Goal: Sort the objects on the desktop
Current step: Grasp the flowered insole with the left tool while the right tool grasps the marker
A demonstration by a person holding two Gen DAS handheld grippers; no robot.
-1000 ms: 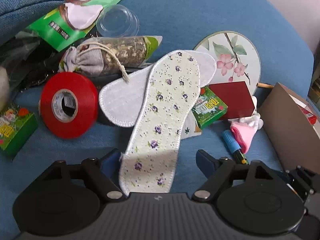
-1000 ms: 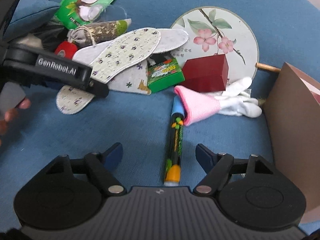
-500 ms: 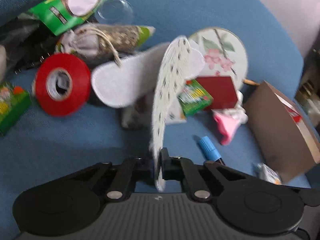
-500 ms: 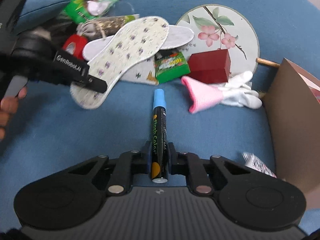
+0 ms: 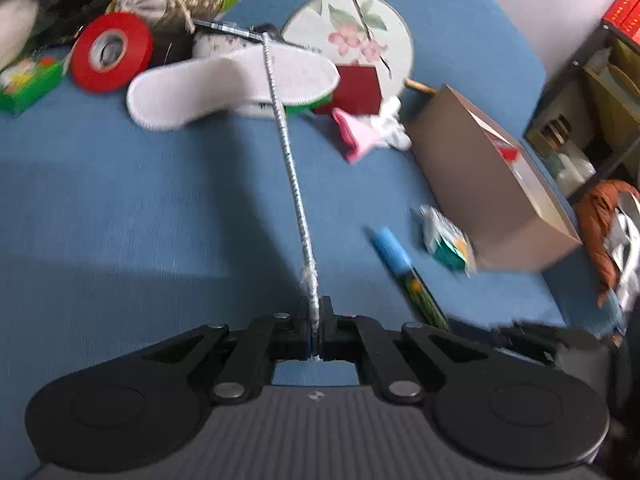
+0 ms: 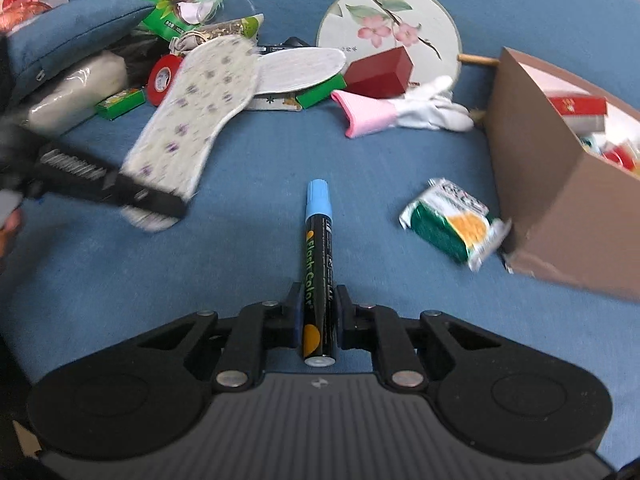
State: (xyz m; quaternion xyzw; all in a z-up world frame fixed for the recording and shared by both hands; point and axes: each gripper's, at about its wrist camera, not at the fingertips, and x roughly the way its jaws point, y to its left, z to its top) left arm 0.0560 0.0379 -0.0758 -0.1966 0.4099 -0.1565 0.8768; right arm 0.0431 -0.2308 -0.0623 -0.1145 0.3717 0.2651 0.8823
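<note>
My left gripper (image 5: 316, 320) is shut on the heel of a floral insole (image 5: 286, 148), seen edge-on in the left wrist view and flat in the right wrist view (image 6: 200, 116), lifted above the blue surface. My right gripper (image 6: 318, 312) is shut on a black marker with a blue cap (image 6: 319, 256), which also shows in the left wrist view (image 5: 404, 268). A second white insole (image 5: 224, 84) lies on the pile. A brown cardboard box (image 6: 560, 184) with items inside stands at the right.
A red tape roll (image 5: 110, 50), a round flower fan (image 6: 390, 28), a dark red box (image 6: 378, 72), a pink-cuffed white glove (image 6: 400, 112), green boxes (image 6: 120, 102) and a green-and-orange packet (image 6: 456, 222) lie on the blue surface. A shelf (image 5: 592, 92) stands far right.
My left gripper closed on the floral insole and lifted it off the pile, turning it on edge. My right gripper closed on the marker and drew it back from the glove.
</note>
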